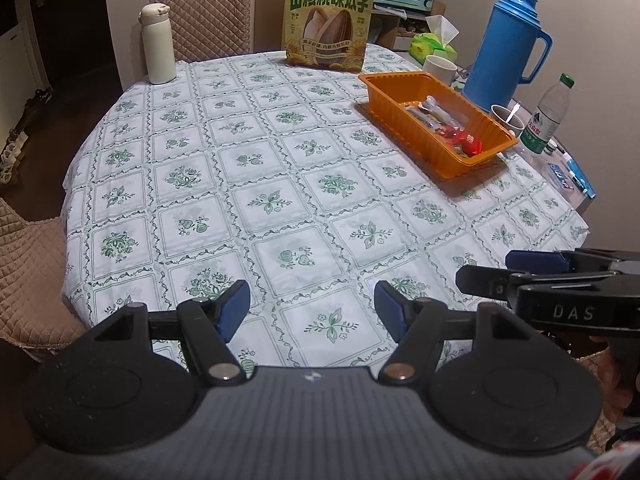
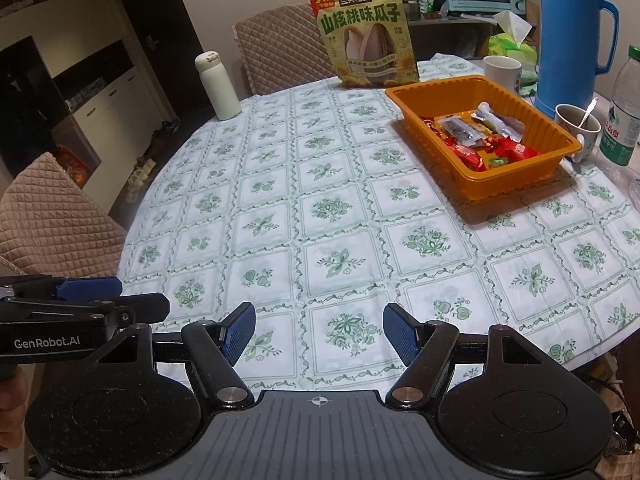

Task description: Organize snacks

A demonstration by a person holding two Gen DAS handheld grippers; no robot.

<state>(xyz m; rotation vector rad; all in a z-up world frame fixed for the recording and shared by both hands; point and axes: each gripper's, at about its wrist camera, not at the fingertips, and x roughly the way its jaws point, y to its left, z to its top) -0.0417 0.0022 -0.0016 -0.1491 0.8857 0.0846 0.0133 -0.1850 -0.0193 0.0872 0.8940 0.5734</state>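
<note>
Both tongs, left (image 1: 312,312) and right (image 2: 319,334), hang spread and empty at the frame's bottom; the snacks (image 2: 480,140) apparently all sit in the orange tray (image 2: 516,178), upper right, leaving perhaps the seed bag (image 2: 366,36).

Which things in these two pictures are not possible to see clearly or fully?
- Snacks in the orange tray: left wrist view, the near wall hides the lower ones; labels too small.
- Water bottle: right wrist view, cut by the right edge.
- Mug: left wrist view, tray rim covers its base.
- Right gripper: left wrist view, seen from the side; only one blue pad shows.
</note>
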